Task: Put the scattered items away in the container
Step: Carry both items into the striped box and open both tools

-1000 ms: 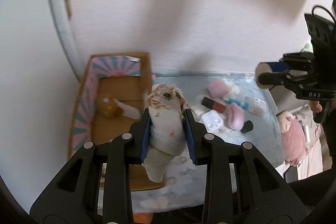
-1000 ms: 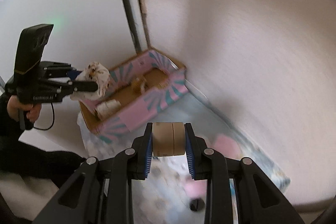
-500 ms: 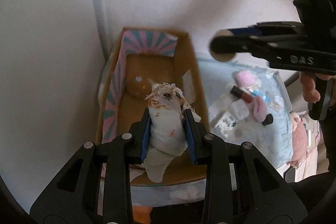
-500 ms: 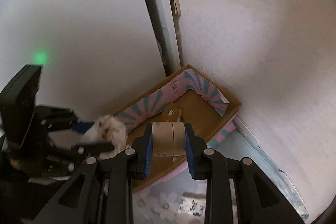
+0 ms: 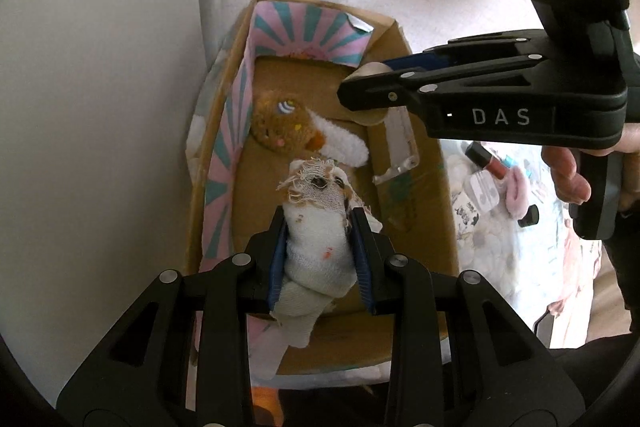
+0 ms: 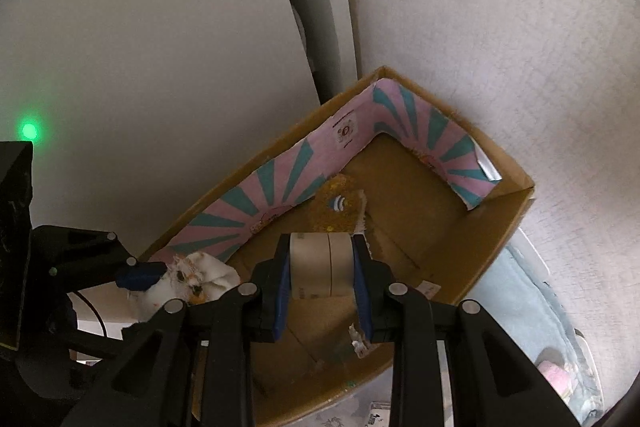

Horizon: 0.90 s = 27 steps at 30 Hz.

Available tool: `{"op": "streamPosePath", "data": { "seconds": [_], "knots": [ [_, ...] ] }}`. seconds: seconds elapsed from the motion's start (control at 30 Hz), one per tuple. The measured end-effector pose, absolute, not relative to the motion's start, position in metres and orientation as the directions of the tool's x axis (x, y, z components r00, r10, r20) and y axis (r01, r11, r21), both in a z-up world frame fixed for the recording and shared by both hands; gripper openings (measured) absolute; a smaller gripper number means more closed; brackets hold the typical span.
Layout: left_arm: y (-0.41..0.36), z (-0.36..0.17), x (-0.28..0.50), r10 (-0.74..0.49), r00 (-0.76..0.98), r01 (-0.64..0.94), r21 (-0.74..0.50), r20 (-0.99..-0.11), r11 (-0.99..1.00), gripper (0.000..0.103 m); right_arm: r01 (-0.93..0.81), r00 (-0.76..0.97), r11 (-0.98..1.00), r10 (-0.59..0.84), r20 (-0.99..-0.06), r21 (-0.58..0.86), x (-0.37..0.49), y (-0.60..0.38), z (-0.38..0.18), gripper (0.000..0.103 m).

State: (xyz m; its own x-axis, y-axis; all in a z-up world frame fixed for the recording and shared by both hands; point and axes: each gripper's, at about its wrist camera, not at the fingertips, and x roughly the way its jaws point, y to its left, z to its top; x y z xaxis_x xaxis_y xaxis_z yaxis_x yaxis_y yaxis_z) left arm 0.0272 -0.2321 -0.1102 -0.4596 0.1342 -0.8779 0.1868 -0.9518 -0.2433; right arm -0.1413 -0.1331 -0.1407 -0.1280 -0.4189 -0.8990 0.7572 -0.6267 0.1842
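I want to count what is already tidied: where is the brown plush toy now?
In the left wrist view, the brown plush toy lies on the floor of the cardboard box, by its pink-and-teal striped wall, beyond the white sock.

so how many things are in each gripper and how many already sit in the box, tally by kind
Held in the grippers:
white frayed sock (left gripper): 1
tape roll (right gripper): 1
Already in the cardboard box:
brown plush sock: 1
Total: 3
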Motion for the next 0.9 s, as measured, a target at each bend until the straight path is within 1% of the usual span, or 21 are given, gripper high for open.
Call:
{"op": "streamPosePath", "data": {
  "seconds": [0.27, 0.3, 0.33, 0.37, 0.4, 0.43, 0.47, 0.57, 0.7, 0.9],
  "knots": [
    [-0.227, -0.114, 0.029, 0.131, -0.463, 0.156, -0.226, -0.877, -0.962, 0.028, 0.75, -0.109, -0.634, -0.402, -0.909, 0.191, -0.145, -0.144, -0.15, 0.027],
    [-0.226, -0.114, 0.029, 0.129, -0.459, 0.157, -0.223, -0.879, -0.962, 0.03, 0.746, -0.102, -0.638, -0.395, -0.913, 0.193, -0.144, -0.145, -0.151, 0.035],
    [-0.226, -0.116, 0.028, 0.123, -0.448, 0.159, -0.215, -0.886, -0.964, 0.031, 0.744, -0.103, -0.641, -0.39, -0.915, 0.189, -0.141, -0.142, -0.147, 0.052],
    [-0.224, -0.117, 0.027, 0.116, -0.434, 0.16, -0.203, -0.894, -0.966, 0.041, 0.742, -0.107, -0.644, -0.387, -0.916, 0.186, -0.14, -0.142, -0.146, 0.058],
    [-0.221, -0.118, 0.028, 0.105, -0.424, 0.158, -0.188, -0.9, -0.969, 0.074, 0.736, -0.115, -0.651, -0.387, -0.915, 0.183, -0.139, -0.14, -0.144, 0.062],
    [-0.22, -0.117, 0.029, 0.1, -0.422, 0.158, -0.182, -0.901, -0.971, 0.098, 0.731, -0.122, -0.658, -0.387, -0.914, 0.181, -0.139, -0.139, -0.142, 0.062],
    [-0.219, -0.116, 0.032, 0.099, -0.429, 0.158, -0.183, -0.898, -0.97, 0.103, 0.722, -0.133, -0.668, -0.387, -0.913, 0.178, -0.138, -0.136, -0.139, 0.062],
    [-0.217, -0.112, 0.038, 0.121, -0.441, 0.163, -0.212, -0.889, -0.964, 0.103, 0.708, -0.16, -0.686, -0.387, -0.908, 0.168, -0.134, -0.129, -0.132, 0.062],
    [-0.217, -0.102, 0.04, 0.106, -0.459, 0.176, -0.207, -0.882, -0.962, 0.103, 0.695, -0.205, -0.706, -0.377, -0.903, 0.138, -0.124, -0.118, -0.118, 0.062],
    [-0.209, -0.091, 0.045, 0.092, -0.481, 0.175, -0.199, -0.872, -0.964, 0.103, 0.679, -0.239, -0.723, -0.386, -0.891, 0.131, -0.113, -0.104, -0.104, 0.062]
  ]
}}
